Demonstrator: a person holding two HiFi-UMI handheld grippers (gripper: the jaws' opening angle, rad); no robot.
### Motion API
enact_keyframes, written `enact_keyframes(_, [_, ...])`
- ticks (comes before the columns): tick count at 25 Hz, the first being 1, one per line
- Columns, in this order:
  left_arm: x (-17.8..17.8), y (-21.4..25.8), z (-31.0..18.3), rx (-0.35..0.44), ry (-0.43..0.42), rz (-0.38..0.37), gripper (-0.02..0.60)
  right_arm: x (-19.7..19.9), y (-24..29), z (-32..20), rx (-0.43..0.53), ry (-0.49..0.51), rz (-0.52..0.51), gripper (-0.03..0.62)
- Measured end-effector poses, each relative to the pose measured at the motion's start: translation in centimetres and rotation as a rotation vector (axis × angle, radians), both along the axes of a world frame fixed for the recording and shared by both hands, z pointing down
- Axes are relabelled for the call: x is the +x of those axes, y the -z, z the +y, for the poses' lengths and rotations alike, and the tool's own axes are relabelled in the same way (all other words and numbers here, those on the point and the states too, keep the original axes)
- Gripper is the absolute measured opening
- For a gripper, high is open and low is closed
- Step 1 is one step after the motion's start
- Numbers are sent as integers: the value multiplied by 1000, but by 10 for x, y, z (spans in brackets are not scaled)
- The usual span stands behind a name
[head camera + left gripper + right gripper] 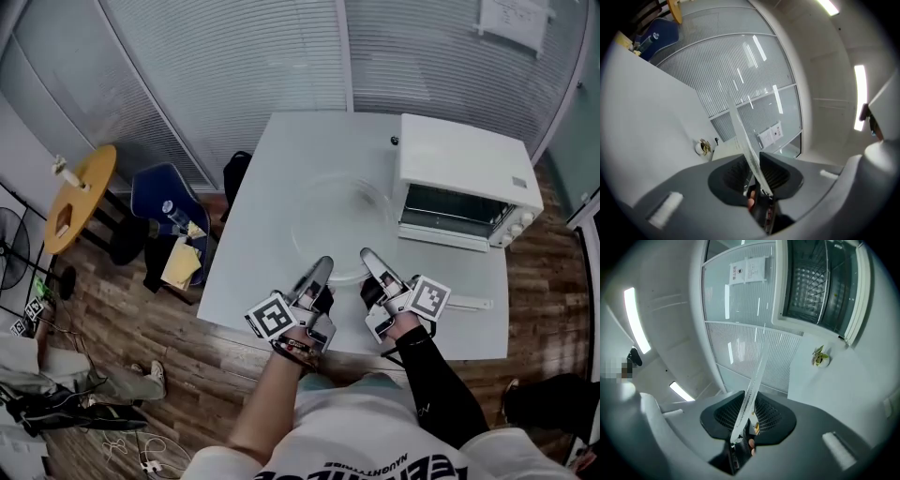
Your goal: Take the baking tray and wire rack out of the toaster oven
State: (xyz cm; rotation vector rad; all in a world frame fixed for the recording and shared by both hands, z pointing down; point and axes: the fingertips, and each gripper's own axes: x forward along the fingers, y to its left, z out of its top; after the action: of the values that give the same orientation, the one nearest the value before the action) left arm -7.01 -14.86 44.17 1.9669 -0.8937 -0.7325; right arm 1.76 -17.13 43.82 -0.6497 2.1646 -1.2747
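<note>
The left tongs (322, 270) and right tongs (371, 260) each clamp the clear baking tray (328, 211) near the toaster oven (464, 173).

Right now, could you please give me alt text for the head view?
Both handheld grippers, the left gripper and the right gripper, clamp the near rim of a faint, see-through round tray over a white rectangular table; a white boxy toaster oven stands at its right end.

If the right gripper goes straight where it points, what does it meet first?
The right gripper grips the clear tray; past that, probably the ribbed glass wall, with the toaster oven off to one side.
</note>
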Motion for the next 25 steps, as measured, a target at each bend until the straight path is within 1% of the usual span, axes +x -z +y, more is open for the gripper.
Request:
enact_keyframes(3, [-26, -7, -17, -27, -5, -1, 132, -25, -3, -16, -8, -5, 2, 67])
enact_keyframes(7, [-57, -19, -45, -63, -33, -18, 132, -56, -14, -41, -24, -32, 17, 69])
enact_keyframes(12, [-89, -36, -82, -98, -80, 18, 132, -89, -37, -74, -76, -80, 37, 69])
enact_keyframes(16, [-111, -55, -102, -141, -121, 5, 132, -109, -56, -90, -122, -121, 60, 69])
enact_keyframes(20, [-127, -79, -115, -212, -142, 9, 132, -123, -79, -101, -201, -147, 65, 71])
enact_keyframes(25, [-140, -111, -126, -291, -154, 15, 132, -132, -117, -110, -311, -182, 96, 72])
